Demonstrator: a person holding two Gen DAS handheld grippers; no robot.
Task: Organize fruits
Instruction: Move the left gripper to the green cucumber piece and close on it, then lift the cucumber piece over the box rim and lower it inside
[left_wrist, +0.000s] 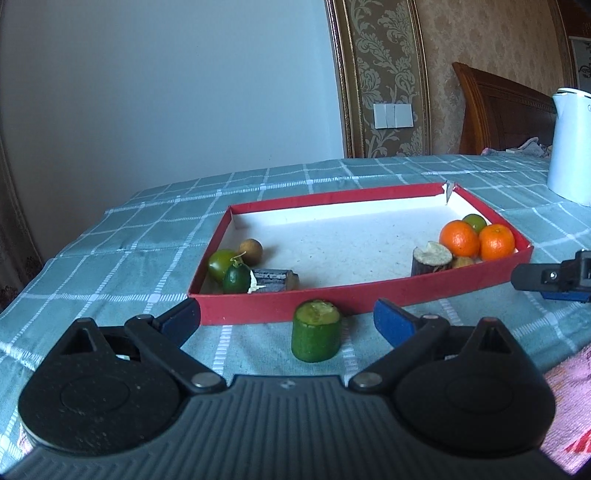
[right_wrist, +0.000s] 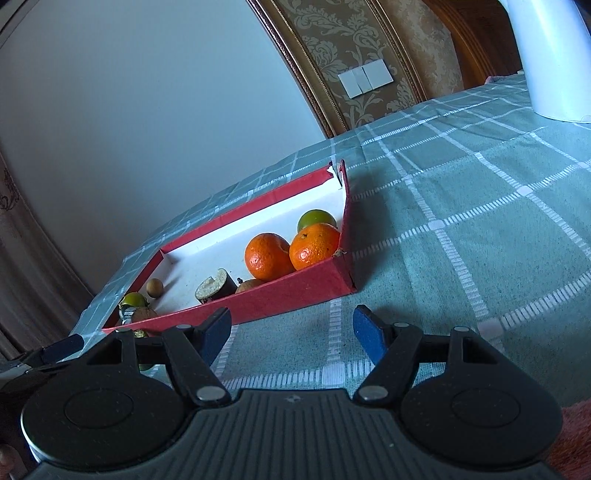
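Green cucumber stump (left_wrist: 316, 331) between open left fingers (left_wrist: 176, 322), unseen beyond open, empty right fingers (right_wrist: 370, 335)

Matt red cardboard tray (left_wrist: 354, 295) on woven checked cloth (left_wrist: 147, 236).

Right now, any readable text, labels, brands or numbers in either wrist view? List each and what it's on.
None readable in either view.
White kettle: a faint mark at its right edge, cut off by the frame, unreadable.
Dark cylinder lying in the red tray: pale banding on its side, too blurred to tell whether it is print.
Left claw: a small embossed mark on the body, no letters legible.
Wall switch: blank.
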